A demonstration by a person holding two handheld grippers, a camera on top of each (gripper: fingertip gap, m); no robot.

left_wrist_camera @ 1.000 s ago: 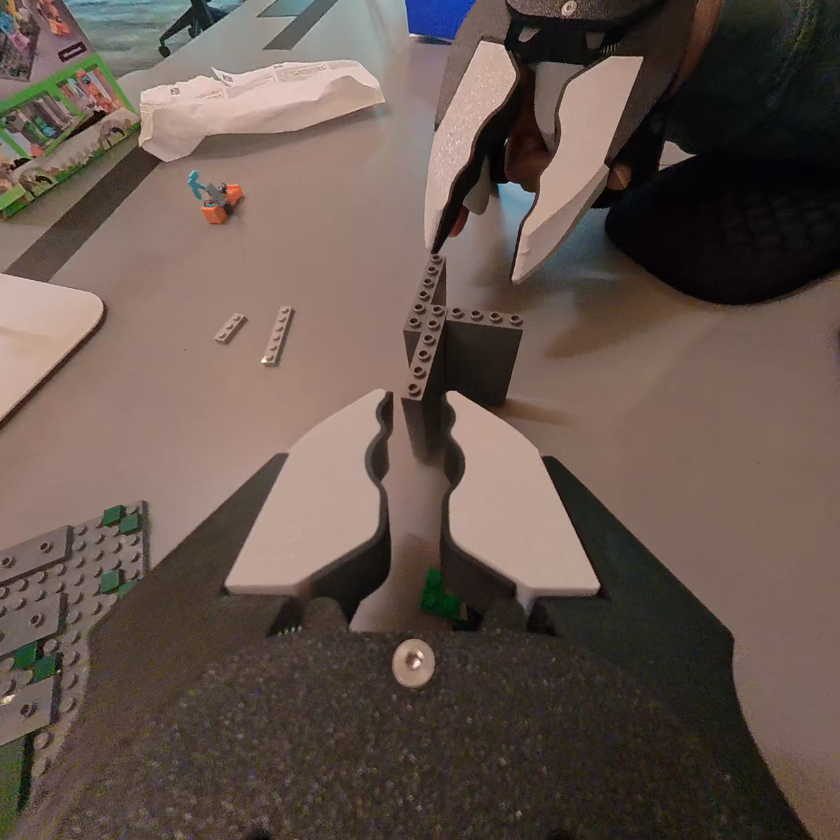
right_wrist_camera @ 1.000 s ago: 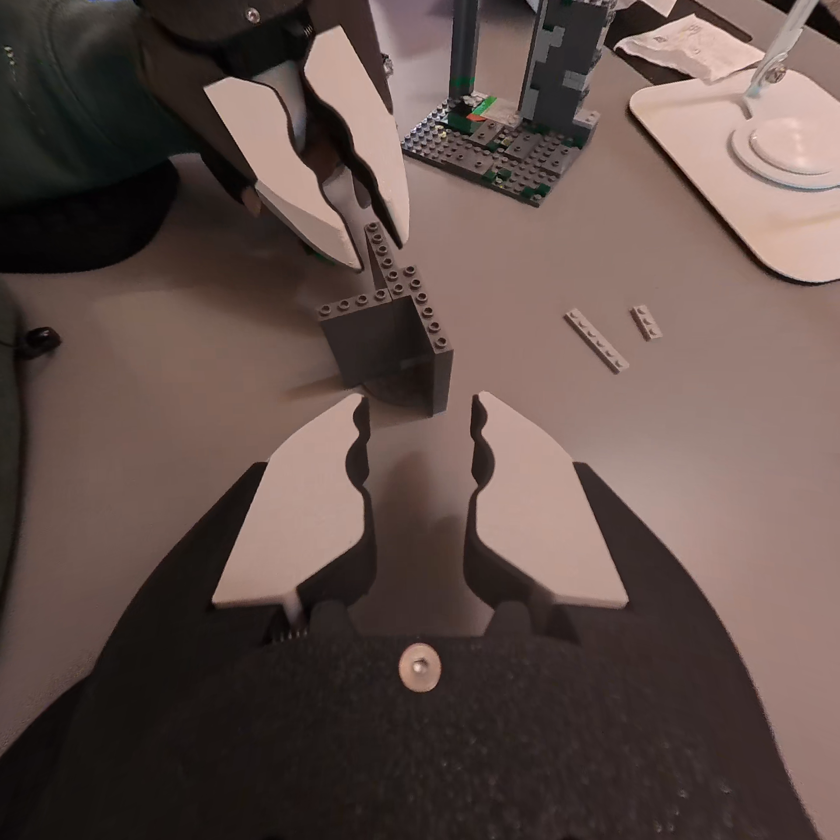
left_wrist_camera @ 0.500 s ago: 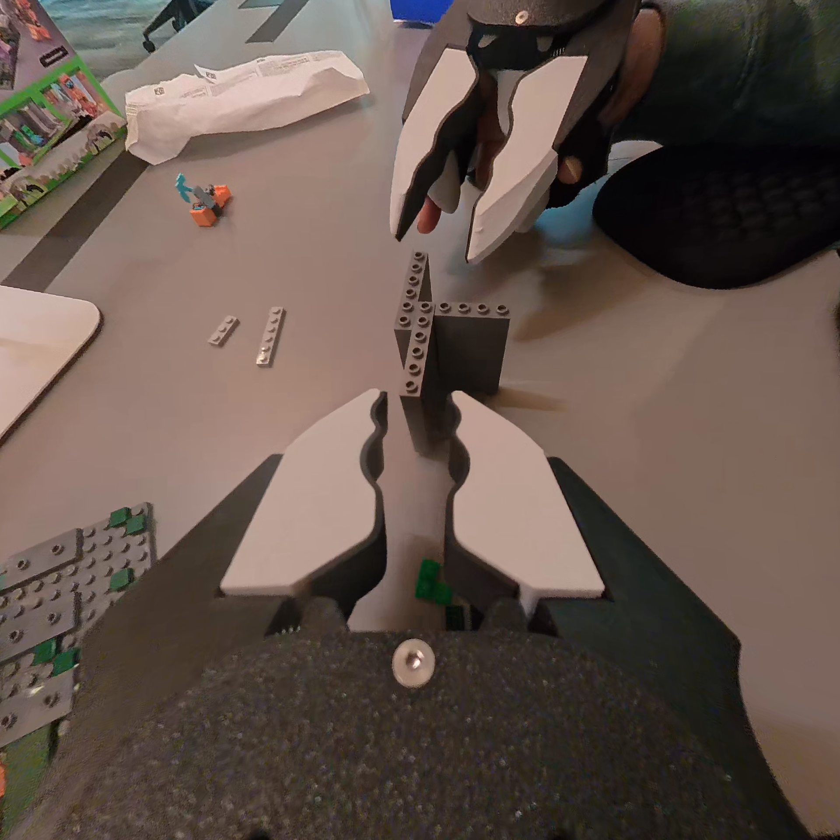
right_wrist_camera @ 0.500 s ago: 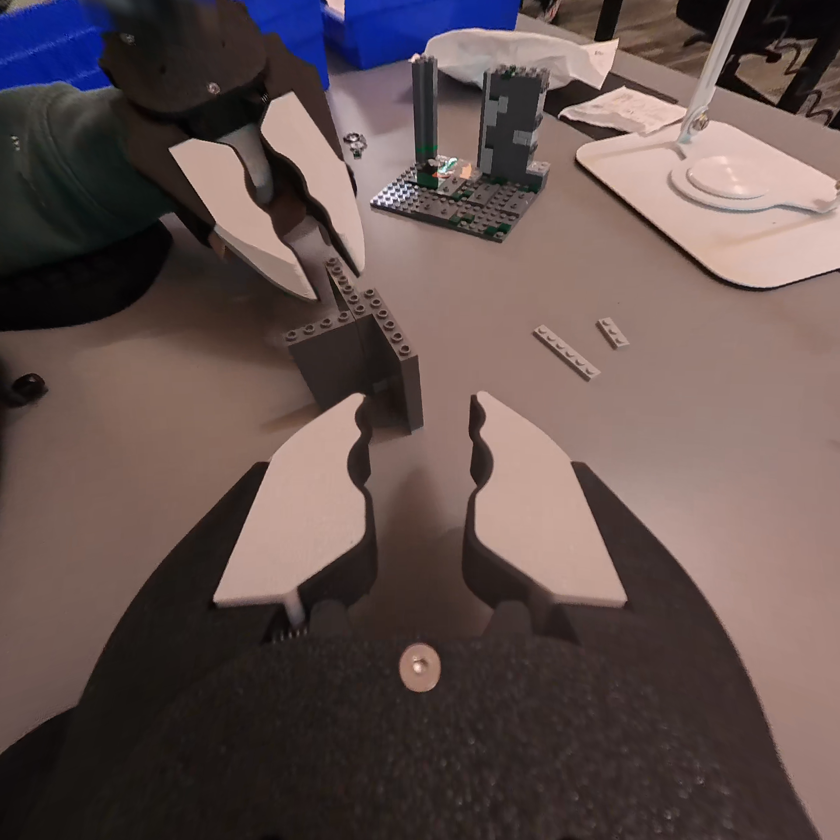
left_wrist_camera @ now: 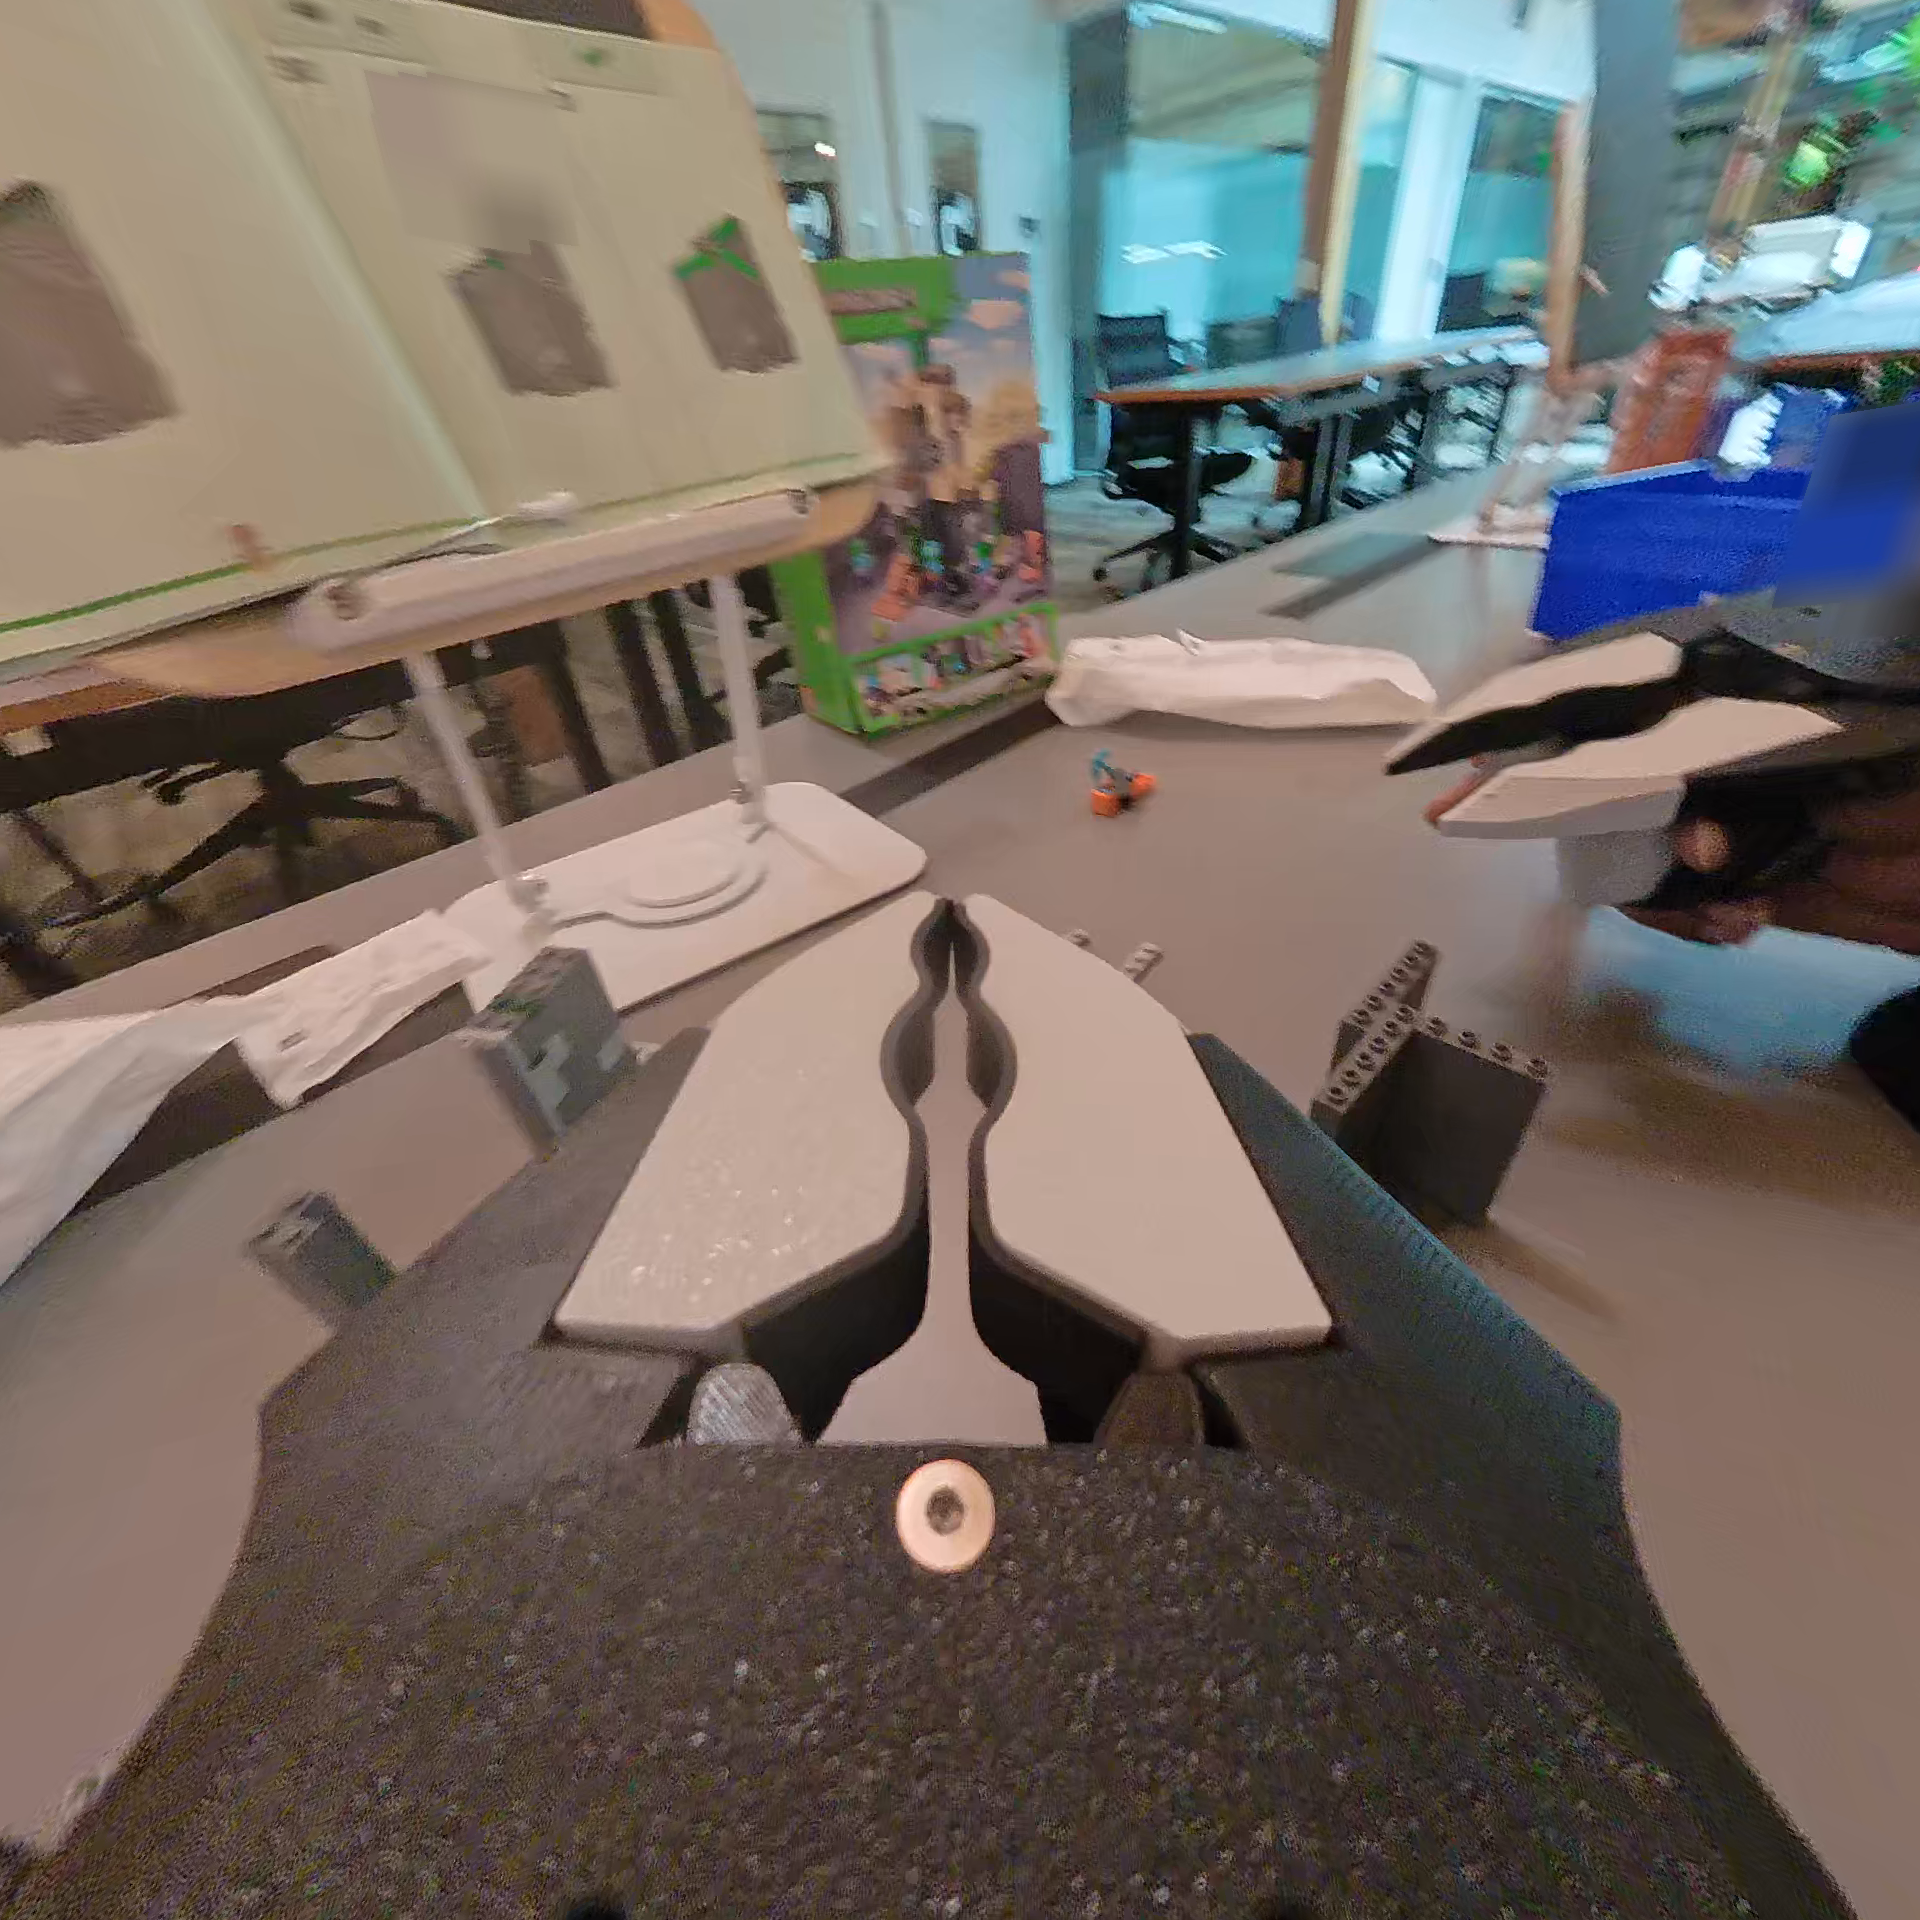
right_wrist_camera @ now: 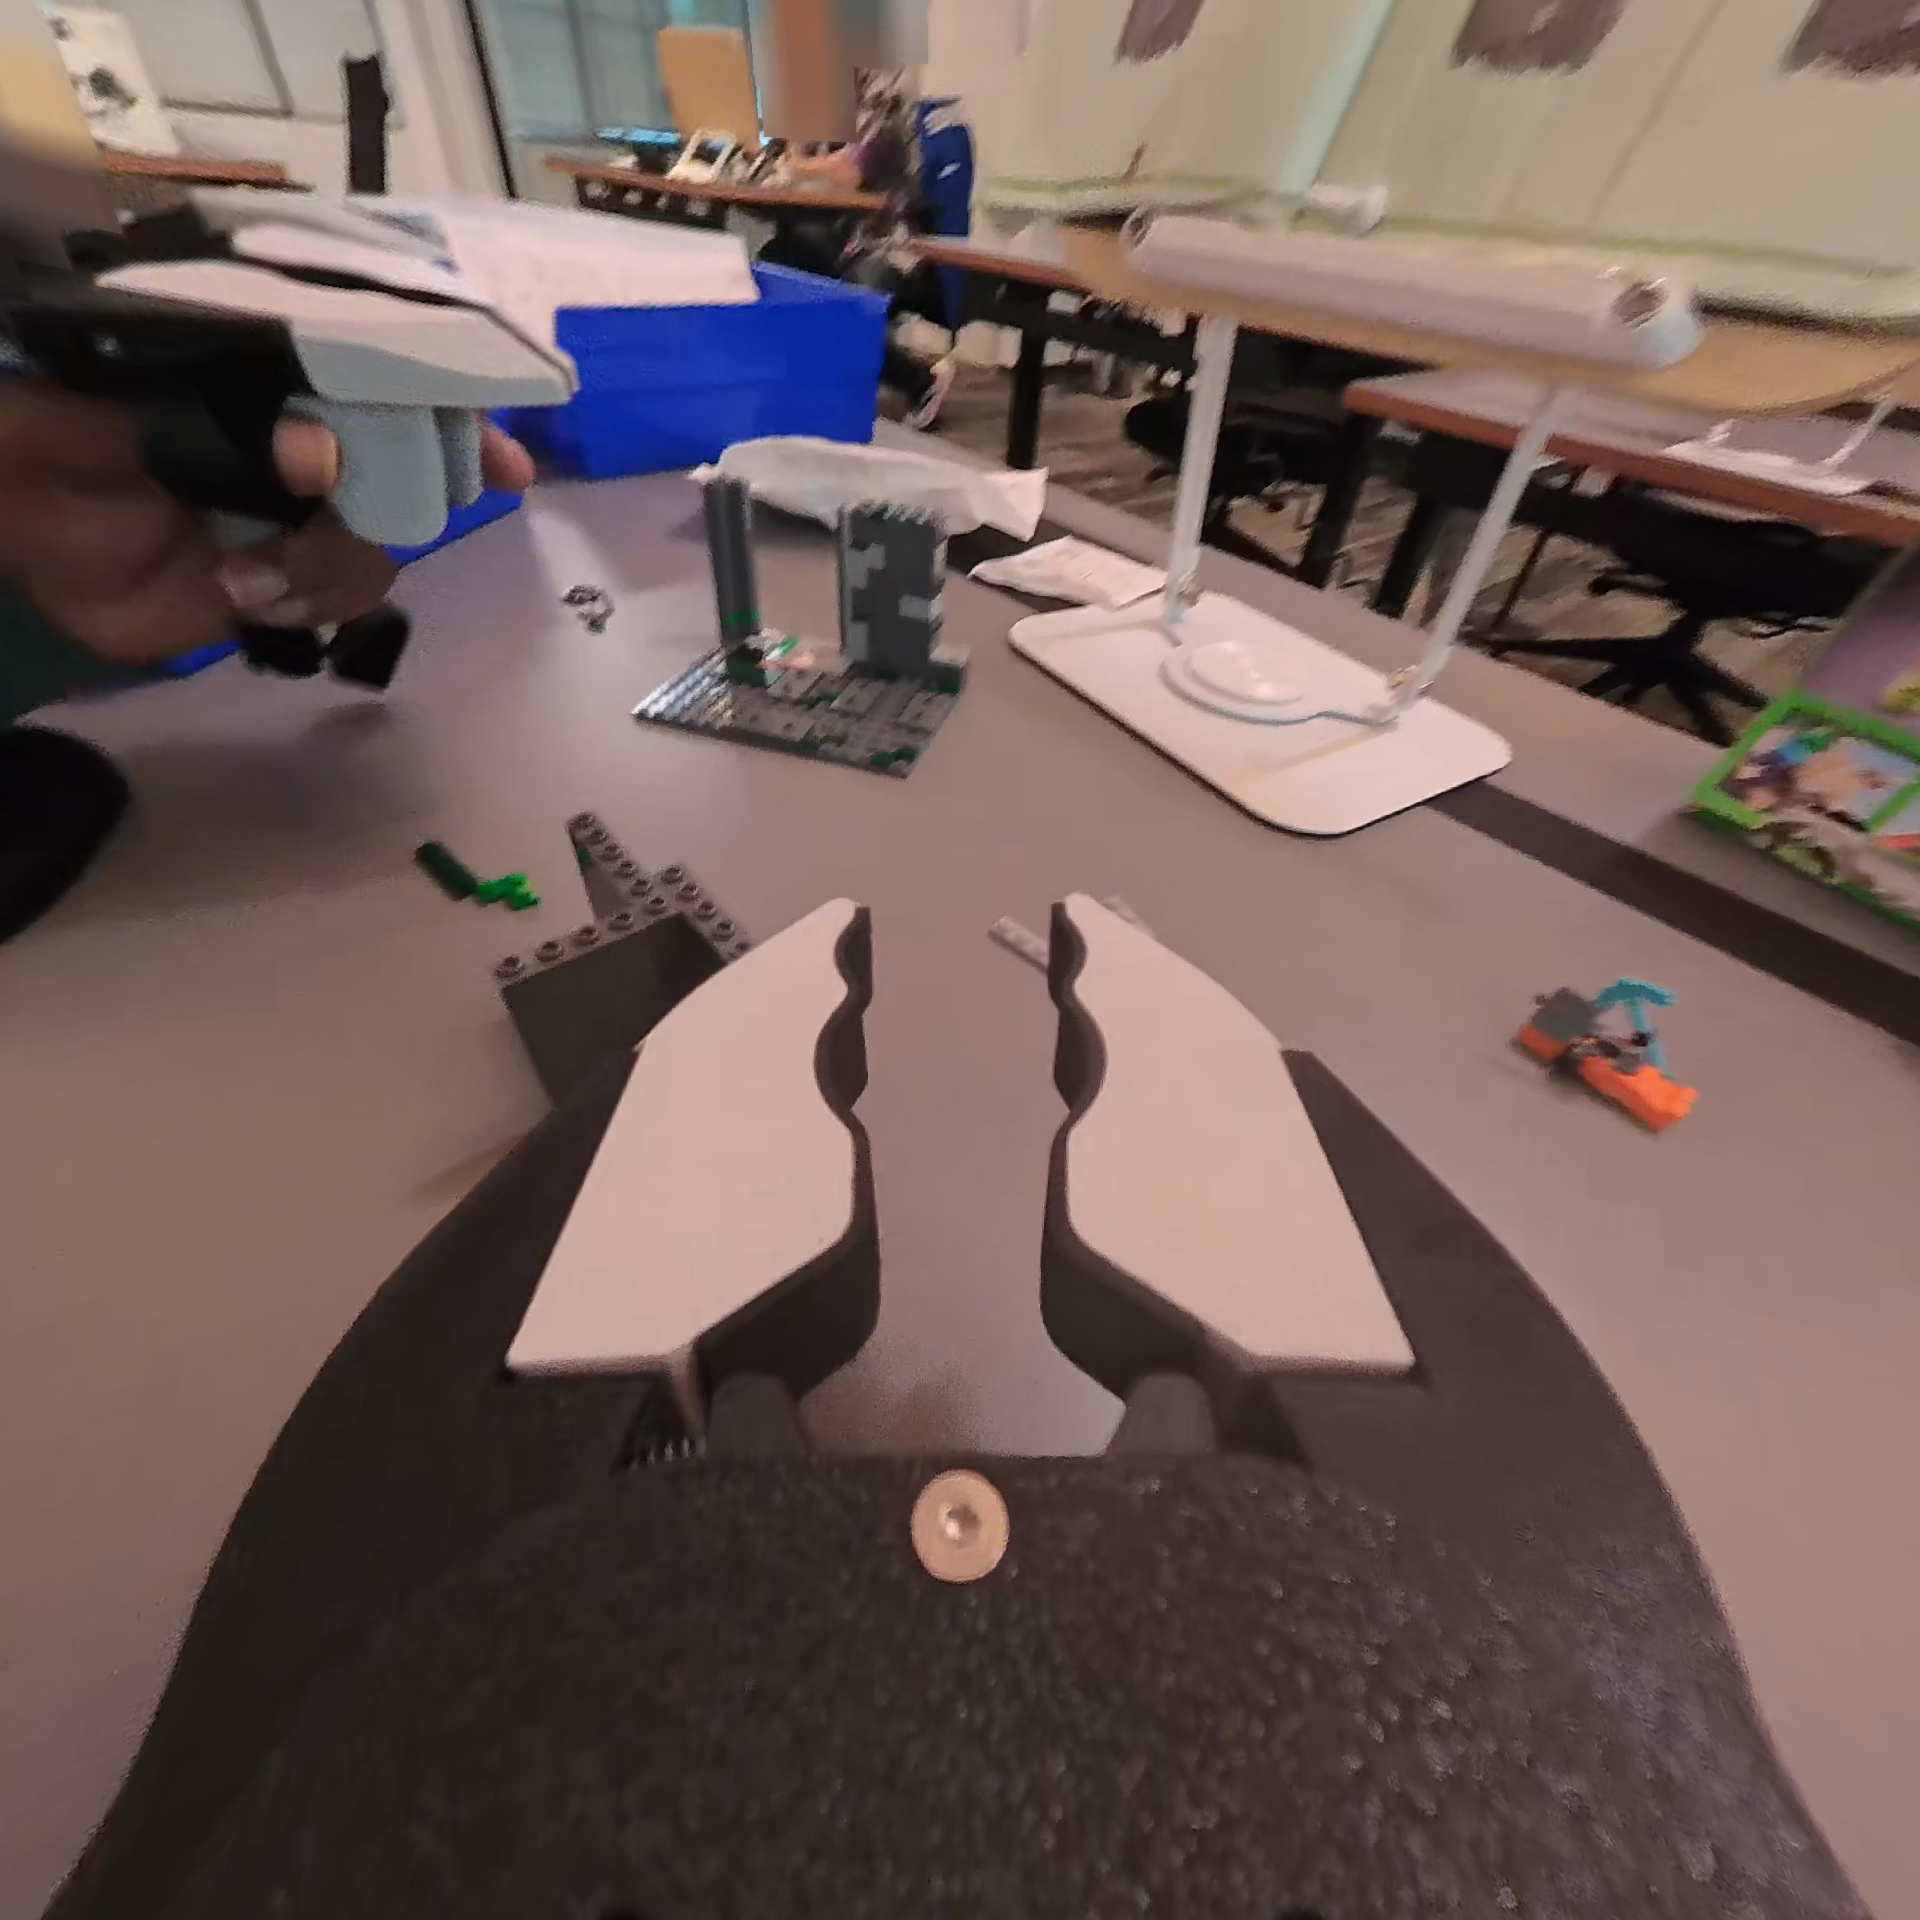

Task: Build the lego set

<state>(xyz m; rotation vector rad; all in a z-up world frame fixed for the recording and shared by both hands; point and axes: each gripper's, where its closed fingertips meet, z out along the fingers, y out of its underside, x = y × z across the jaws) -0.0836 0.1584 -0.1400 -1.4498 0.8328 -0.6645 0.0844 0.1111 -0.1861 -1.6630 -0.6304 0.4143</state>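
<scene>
A dark grey T-shaped lego wall assembly [left_wrist_camera: 1434, 1101] stands upright on the grey table, to the right of my left gripper [left_wrist_camera: 951, 914], which is shut and empty. In the right wrist view the assembly [right_wrist_camera: 613, 956] stands just left of my right gripper [right_wrist_camera: 956, 914], which is open and empty above the table. A thin grey plate [right_wrist_camera: 1023, 945] lies beyond the right fingertips. The baseplate with two grey towers [right_wrist_camera: 810, 707] stands farther back. The left gripper [right_wrist_camera: 561, 374] shows raised at upper left, the right gripper [left_wrist_camera: 1418, 795] at far right.
A white booklet stand [right_wrist_camera: 1268, 727] with an open instruction booklet [left_wrist_camera: 364, 312] is behind. An orange and teal figure [right_wrist_camera: 1600, 1049], green pieces [right_wrist_camera: 483, 883], a white bag [left_wrist_camera: 1236, 681], a blue bin [right_wrist_camera: 707, 364] and the set's box [left_wrist_camera: 935, 499] are on the table. The left gripper's tips are roughly 20 cm from the right gripper's. The thin grey plate [right_wrist_camera: 1023, 945] is about 12 cm from my right fingertips.
Both grippers have lifted and drawn back from the wall assembly, and both views now look across the table. My left gripper has closed from partly open to shut. The right stays open.
</scene>
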